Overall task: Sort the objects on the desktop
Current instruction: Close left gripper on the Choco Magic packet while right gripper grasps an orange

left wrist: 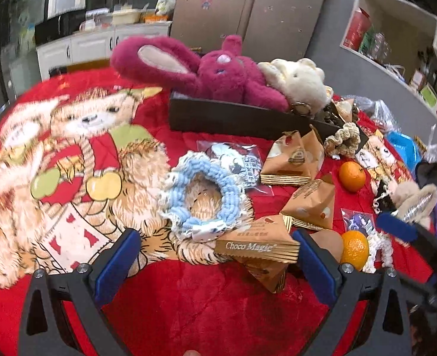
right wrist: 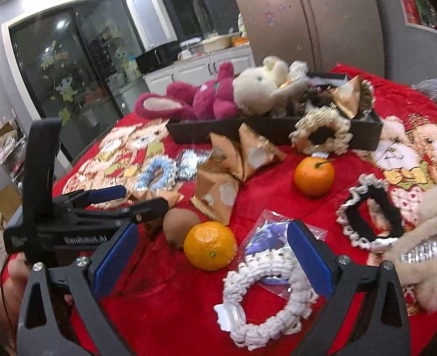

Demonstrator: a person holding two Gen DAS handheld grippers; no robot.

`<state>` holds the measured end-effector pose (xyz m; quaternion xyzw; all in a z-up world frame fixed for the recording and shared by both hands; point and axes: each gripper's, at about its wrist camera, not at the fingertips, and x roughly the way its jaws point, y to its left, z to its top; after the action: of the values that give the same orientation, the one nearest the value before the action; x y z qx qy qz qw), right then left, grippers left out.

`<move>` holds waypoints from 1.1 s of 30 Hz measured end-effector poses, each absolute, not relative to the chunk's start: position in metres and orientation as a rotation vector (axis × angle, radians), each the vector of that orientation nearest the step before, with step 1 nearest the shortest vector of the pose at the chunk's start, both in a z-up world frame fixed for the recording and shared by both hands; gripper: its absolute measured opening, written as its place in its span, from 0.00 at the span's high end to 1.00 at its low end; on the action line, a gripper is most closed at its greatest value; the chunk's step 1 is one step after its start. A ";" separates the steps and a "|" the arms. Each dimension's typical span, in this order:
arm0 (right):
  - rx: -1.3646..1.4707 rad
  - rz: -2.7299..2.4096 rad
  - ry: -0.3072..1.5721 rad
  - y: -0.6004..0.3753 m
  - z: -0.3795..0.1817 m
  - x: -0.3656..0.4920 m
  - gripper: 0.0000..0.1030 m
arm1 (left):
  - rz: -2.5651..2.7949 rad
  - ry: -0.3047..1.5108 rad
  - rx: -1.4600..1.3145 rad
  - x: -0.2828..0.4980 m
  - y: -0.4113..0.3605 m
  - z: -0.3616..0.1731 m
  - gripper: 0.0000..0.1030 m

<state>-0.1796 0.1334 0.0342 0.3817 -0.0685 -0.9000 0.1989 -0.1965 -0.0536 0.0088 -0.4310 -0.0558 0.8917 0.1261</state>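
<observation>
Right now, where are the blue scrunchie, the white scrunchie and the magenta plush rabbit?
blue scrunchie (left wrist: 202, 197): left wrist view, on its knitted ring's right side.
white scrunchie (right wrist: 265, 323): right wrist view, on its lower band.
magenta plush rabbit (left wrist: 227, 74): left wrist view, on its head.

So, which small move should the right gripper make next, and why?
Probably lower the right gripper a little and close on the white crocheted scrunchie. Its jaws are open and empty, and the scrunchie lies on the red blanket right between its blue pads, closer than the near orange tangerine.
</observation>
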 end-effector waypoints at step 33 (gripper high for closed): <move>1.164 -2.471 -0.083 0.113 0.020 -0.186 0.25 | 2.625 0.117 -1.335 -0.201 -0.043 0.001 0.00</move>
<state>-0.1861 0.1134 0.0203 0.4172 -0.0296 -0.8854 0.2028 -0.2009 -0.0431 0.0012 -0.4508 0.0395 0.8865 0.0967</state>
